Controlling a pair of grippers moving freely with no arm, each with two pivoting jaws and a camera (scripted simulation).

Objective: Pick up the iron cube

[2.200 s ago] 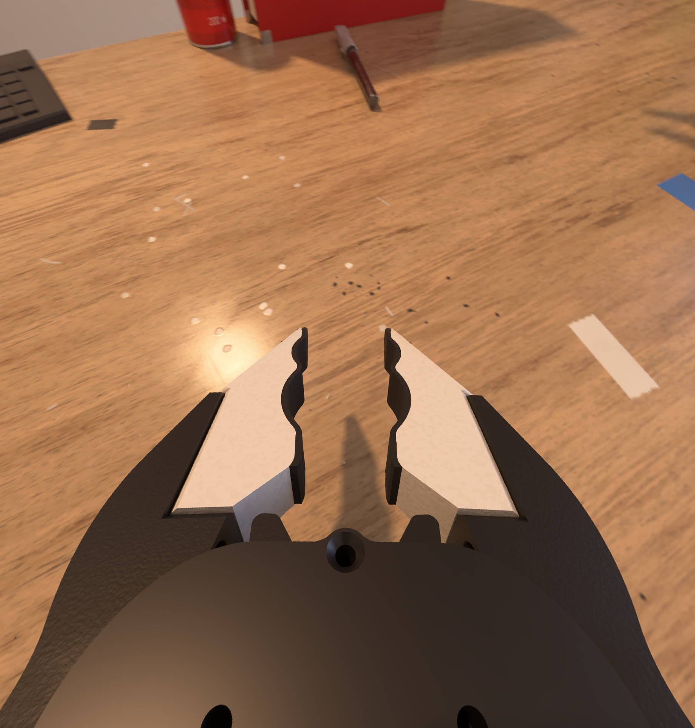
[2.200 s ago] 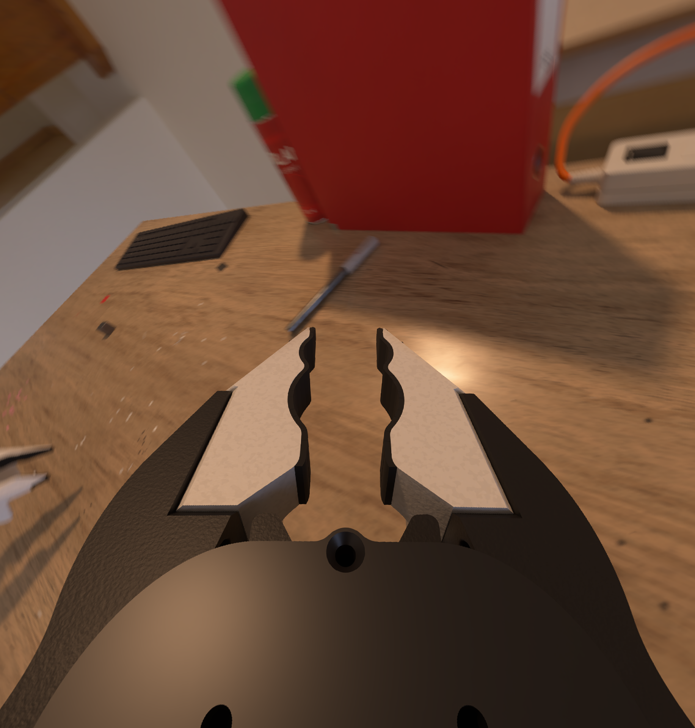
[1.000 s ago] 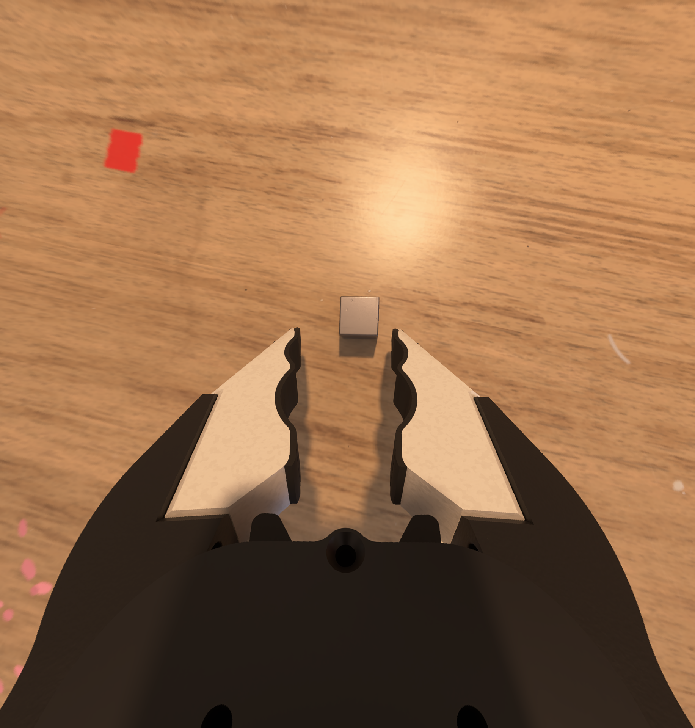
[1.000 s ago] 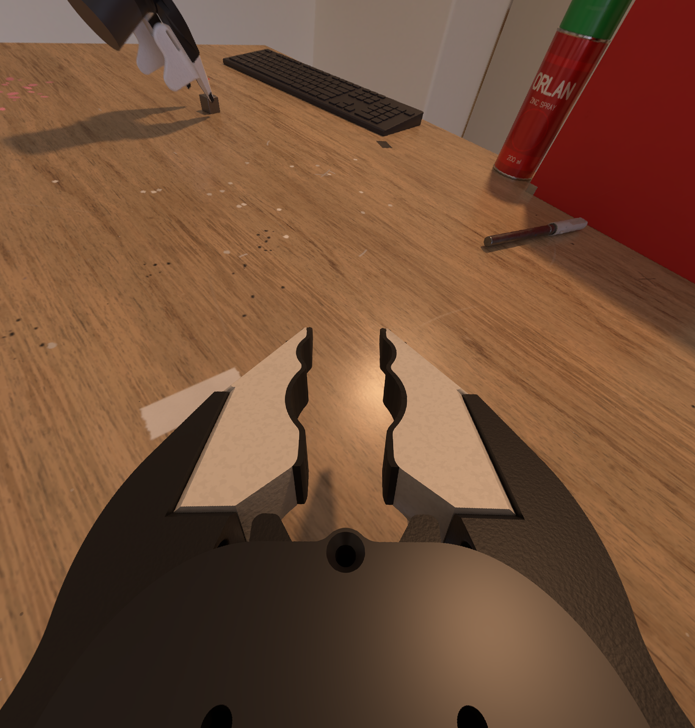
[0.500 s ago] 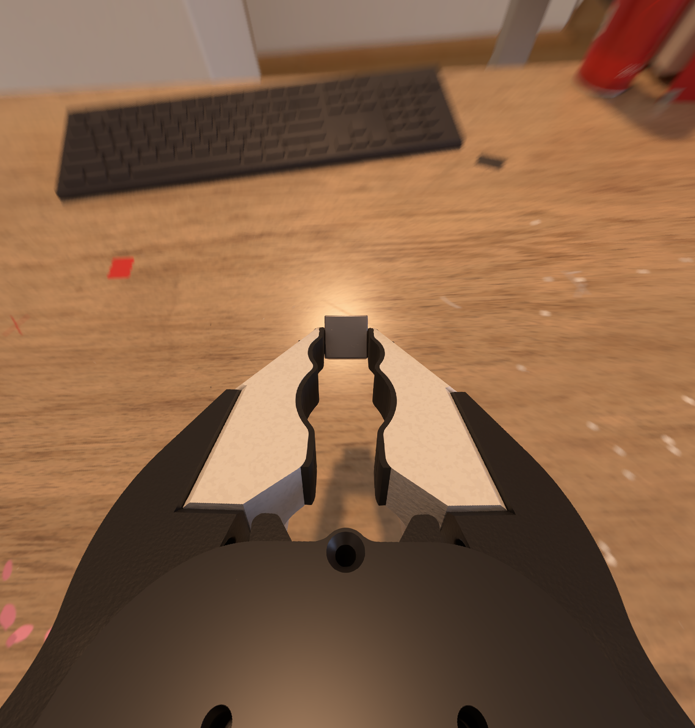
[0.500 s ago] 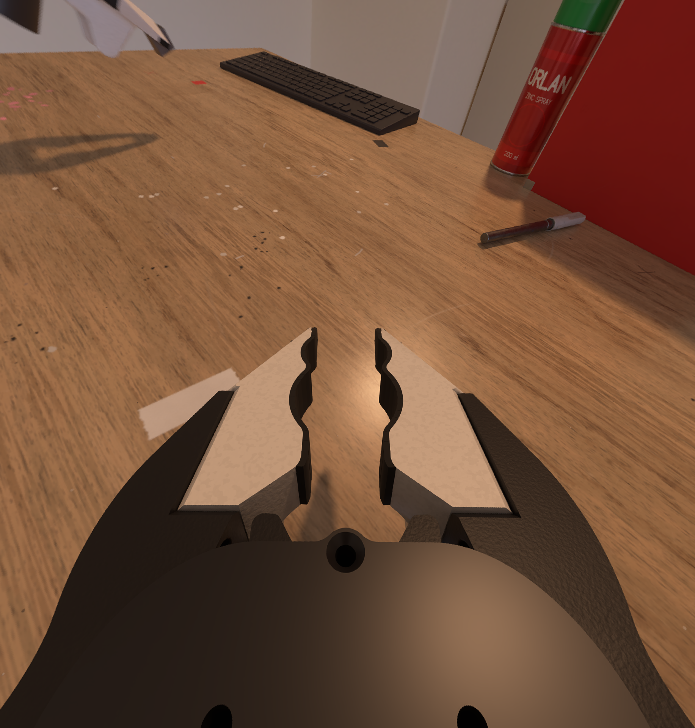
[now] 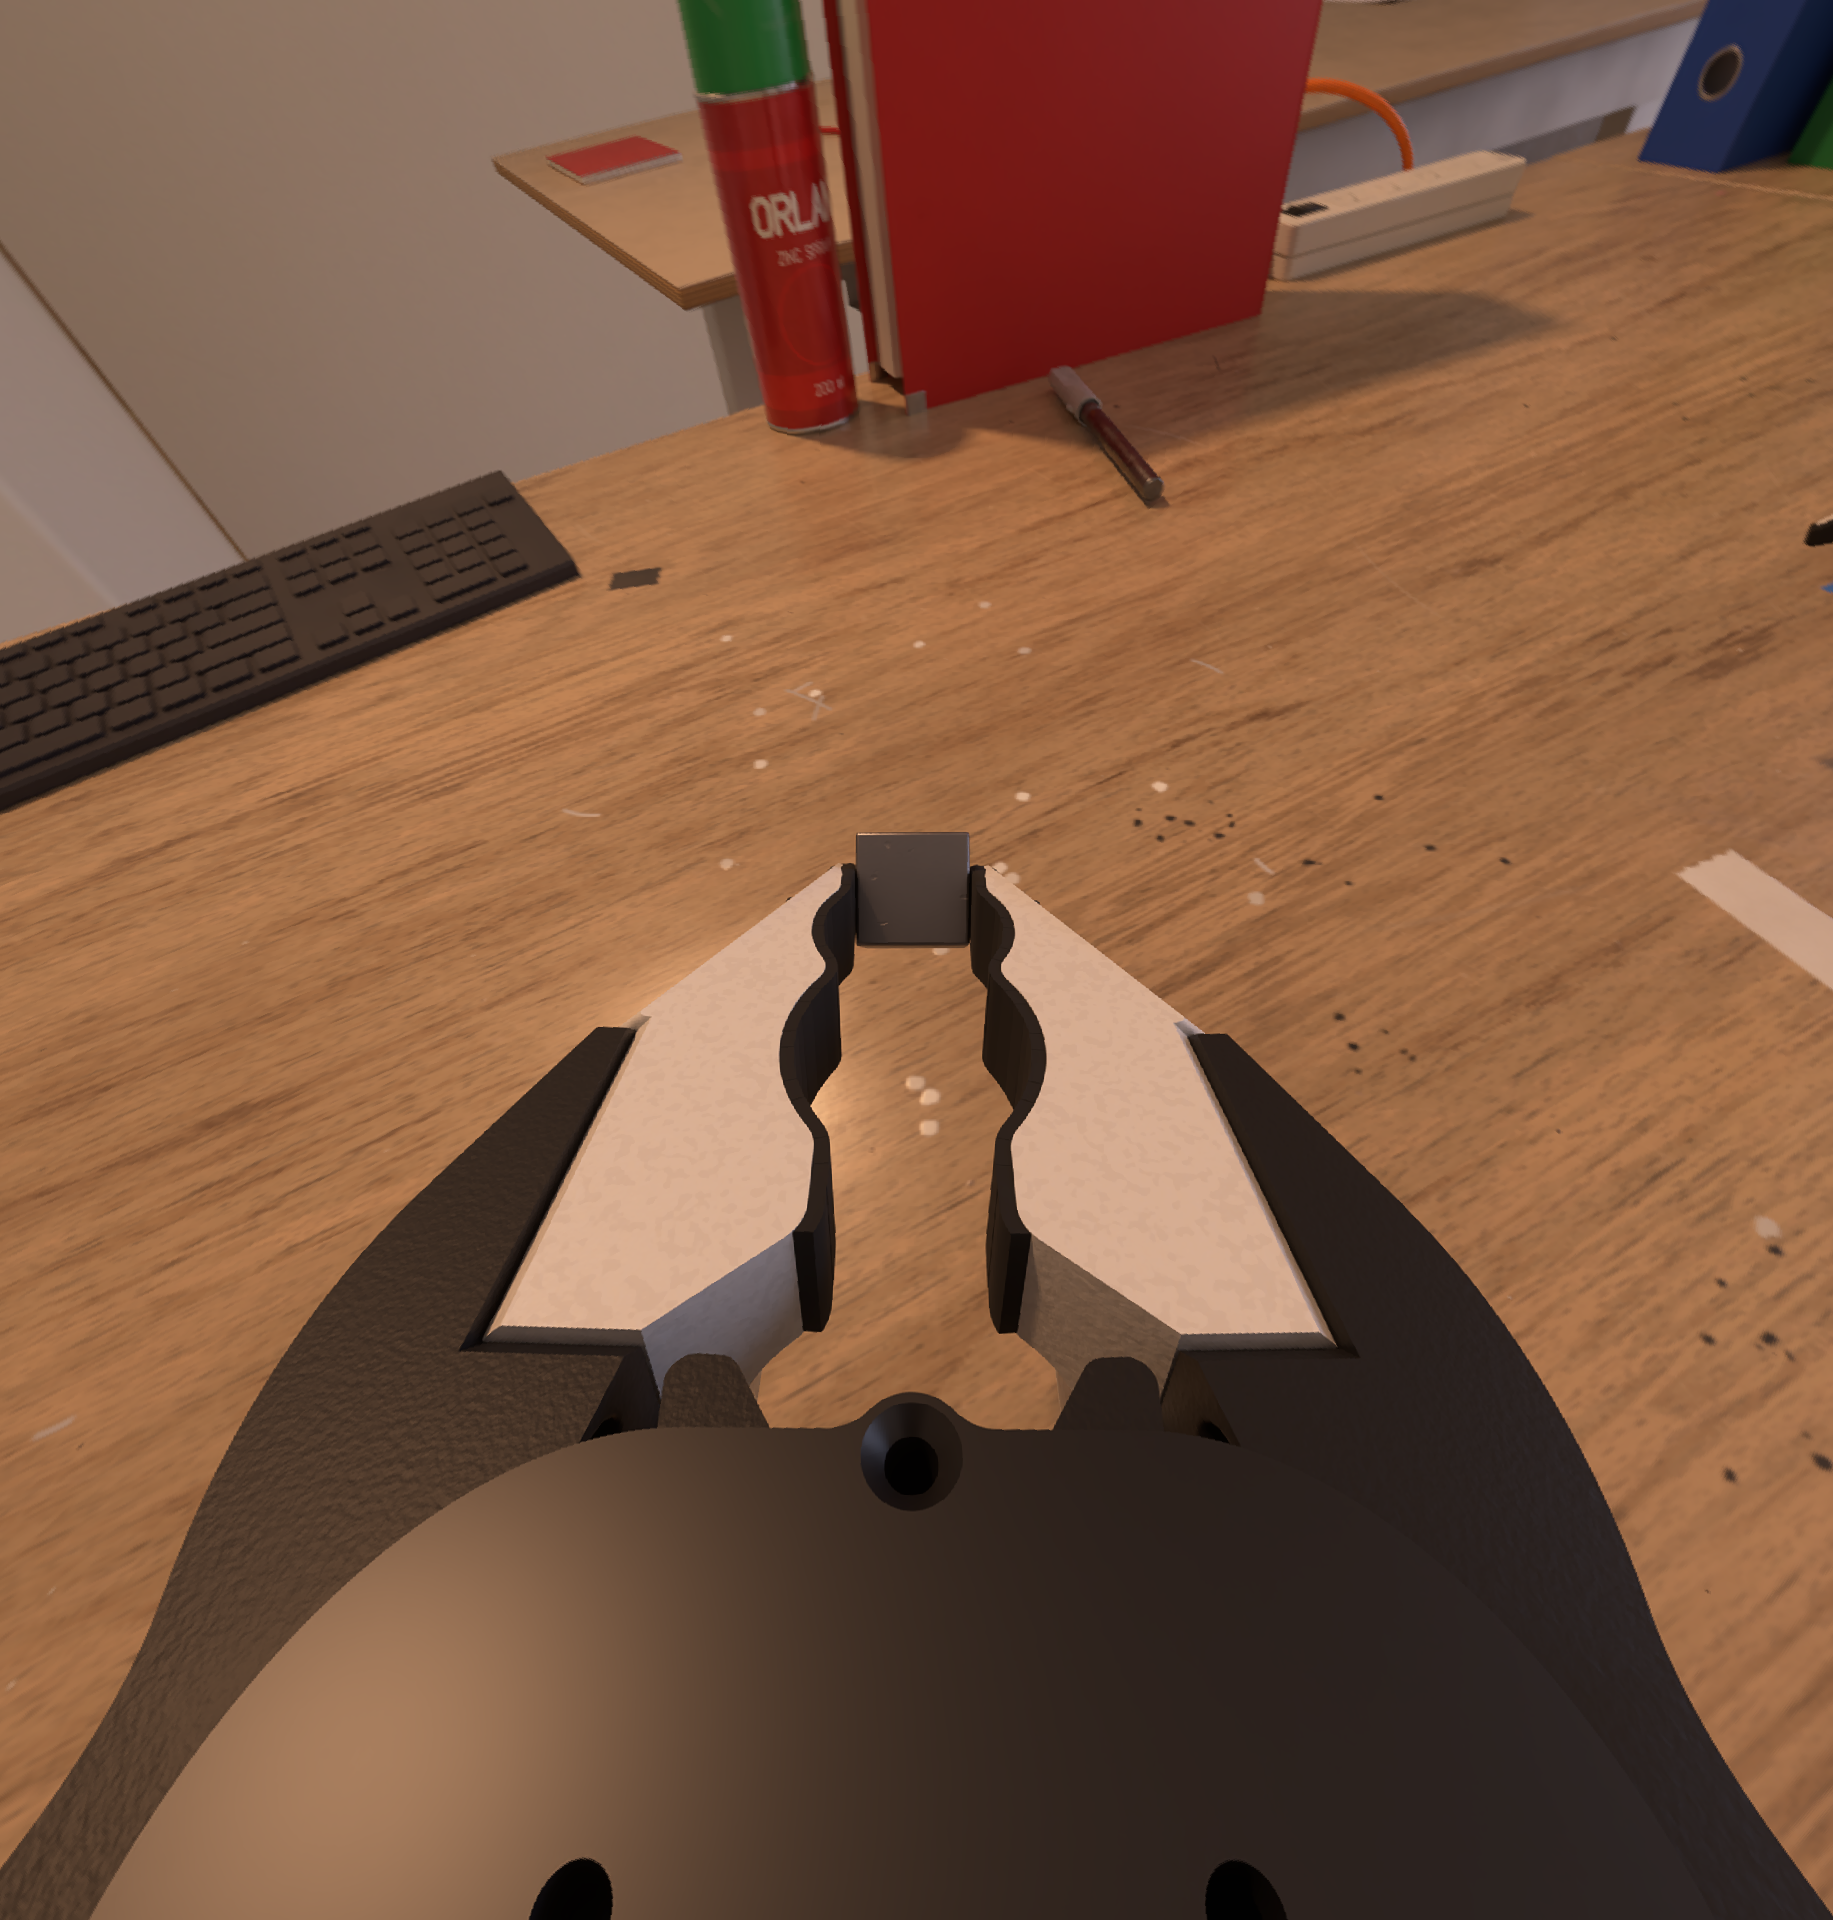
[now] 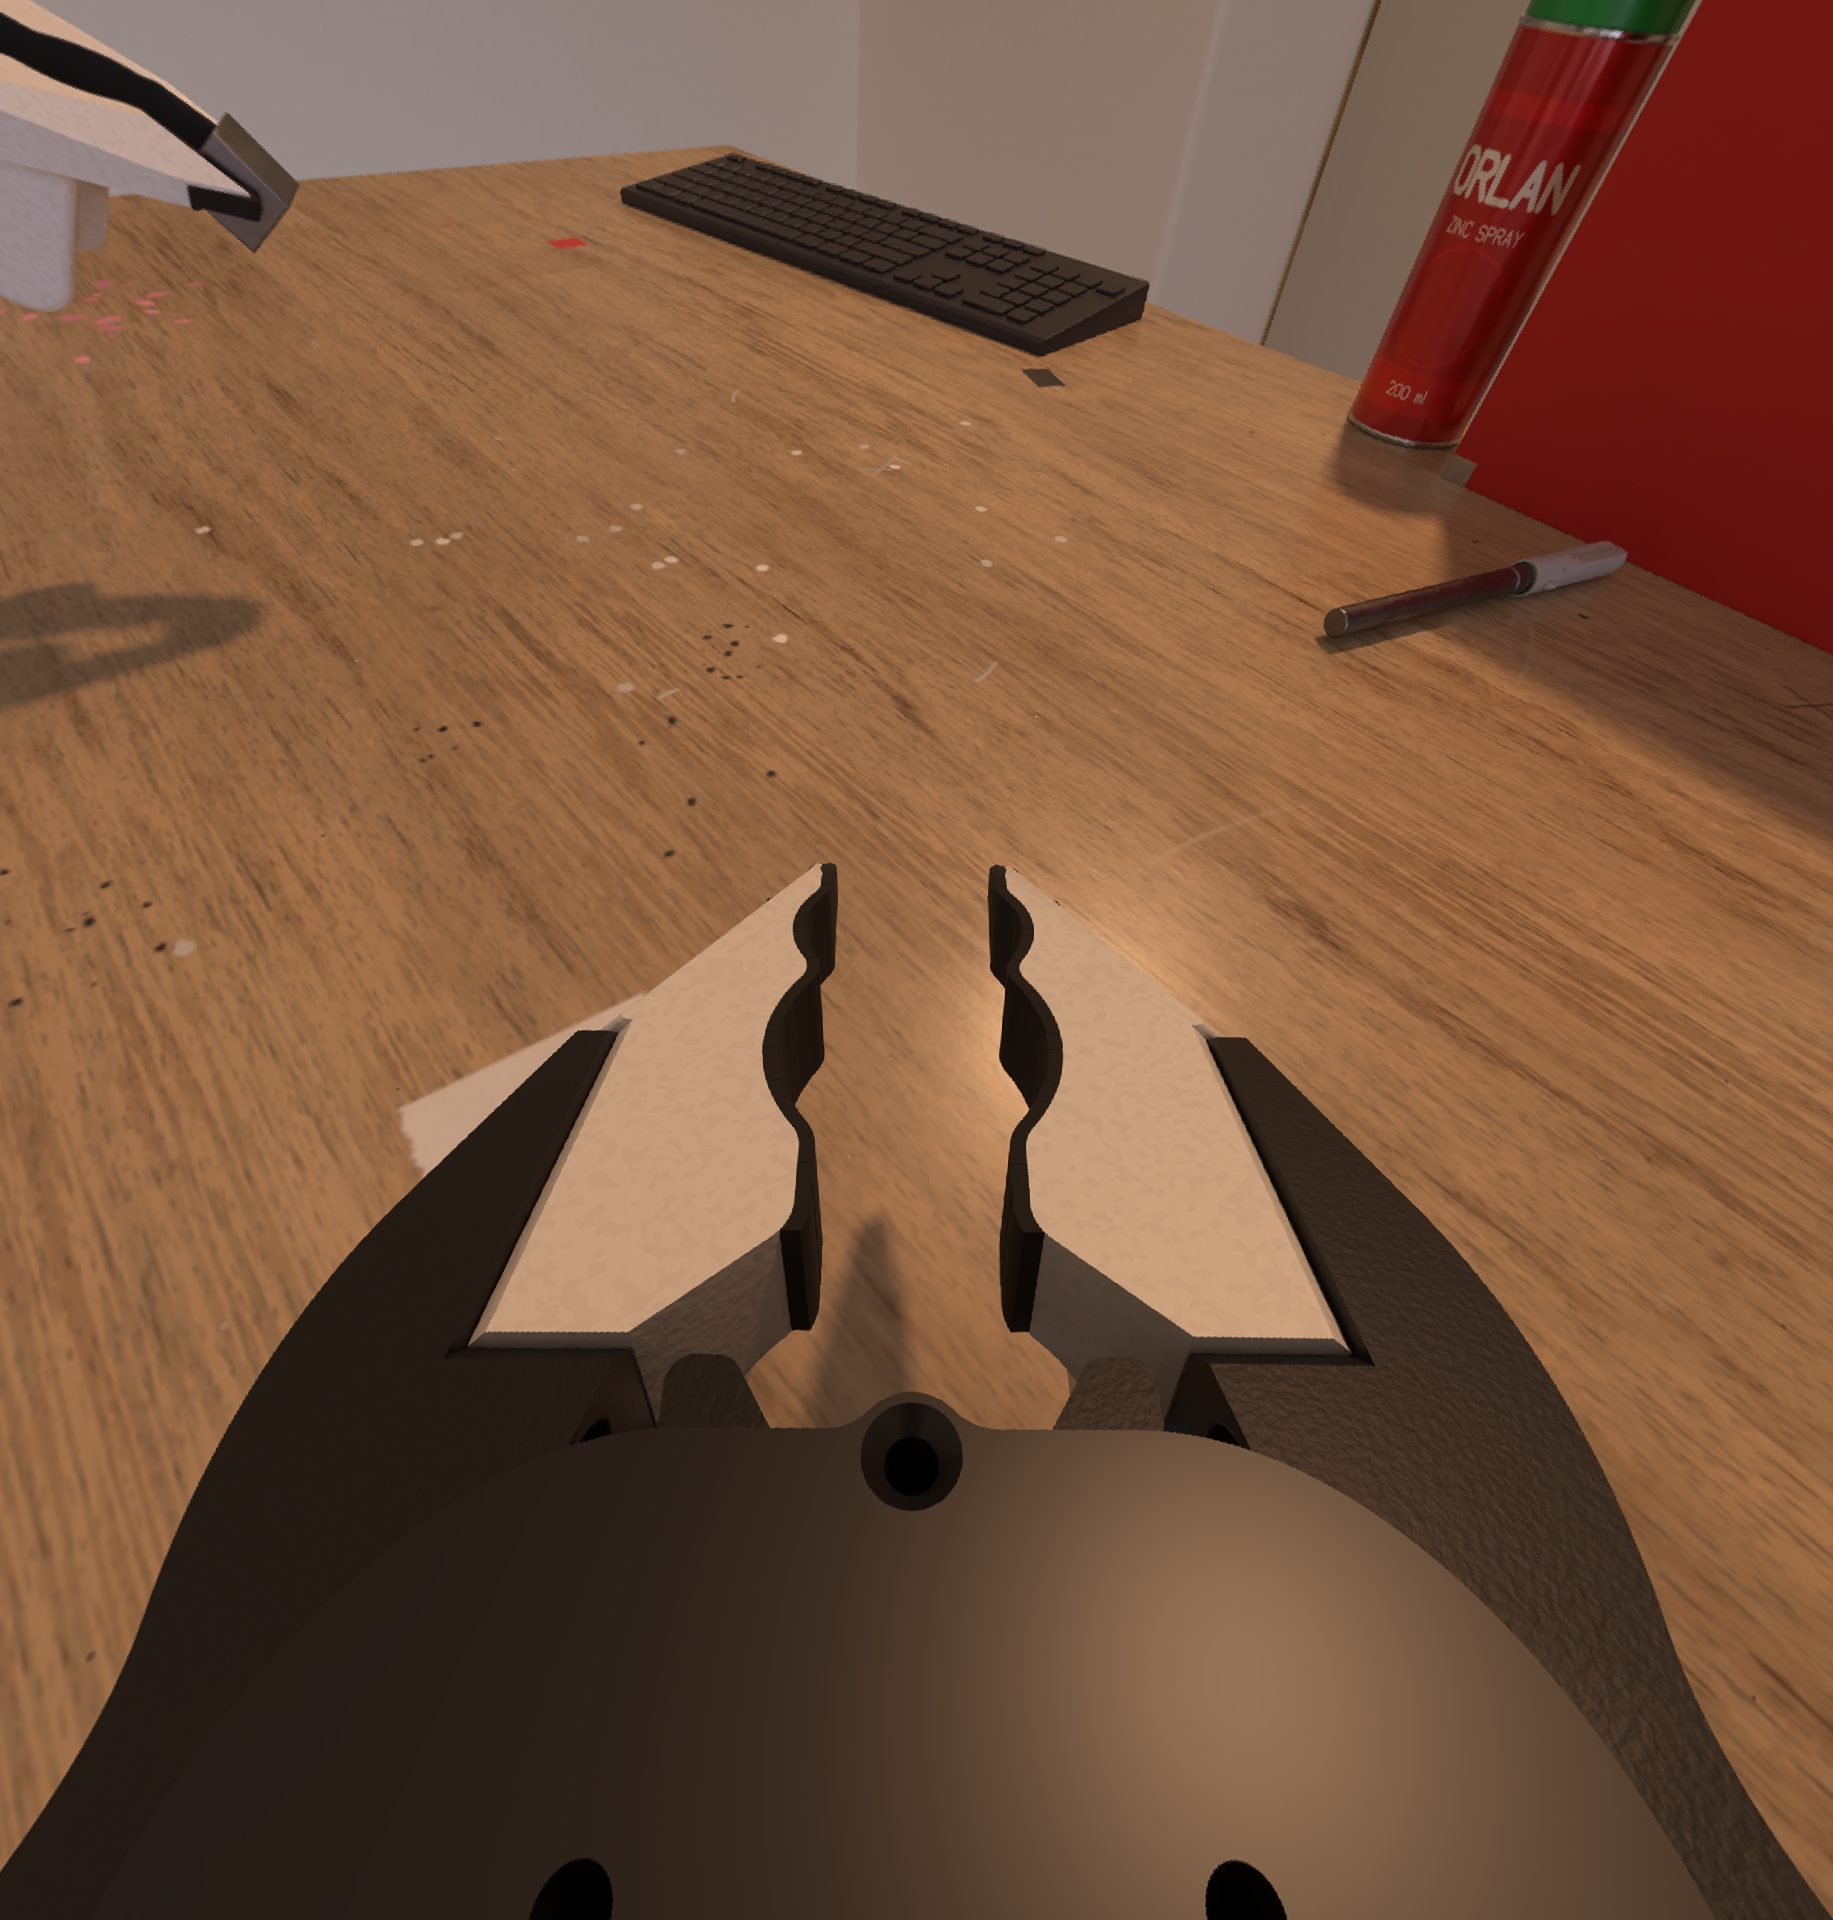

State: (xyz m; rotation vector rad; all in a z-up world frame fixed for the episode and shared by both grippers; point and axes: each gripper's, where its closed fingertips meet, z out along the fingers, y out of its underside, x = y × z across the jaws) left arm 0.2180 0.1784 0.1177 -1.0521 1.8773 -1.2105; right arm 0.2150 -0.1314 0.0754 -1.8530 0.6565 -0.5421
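Observation:
The iron cube is small, grey and metallic. My left gripper is shut on it at the fingertips and holds it well above the wooden table. In the right wrist view the cube shows at the top left, pinched in the left gripper's tips high over the table. My right gripper is open and empty, low over the table, far from the cube.
A black keyboard lies at the table's far left edge. A red spray can, a red box and a marker pen stand at the back. A power strip and tape strips lie to the right.
My left gripper closed on the cube, lifted it off the table and swung round to face the can and box. My right gripper has barely moved.

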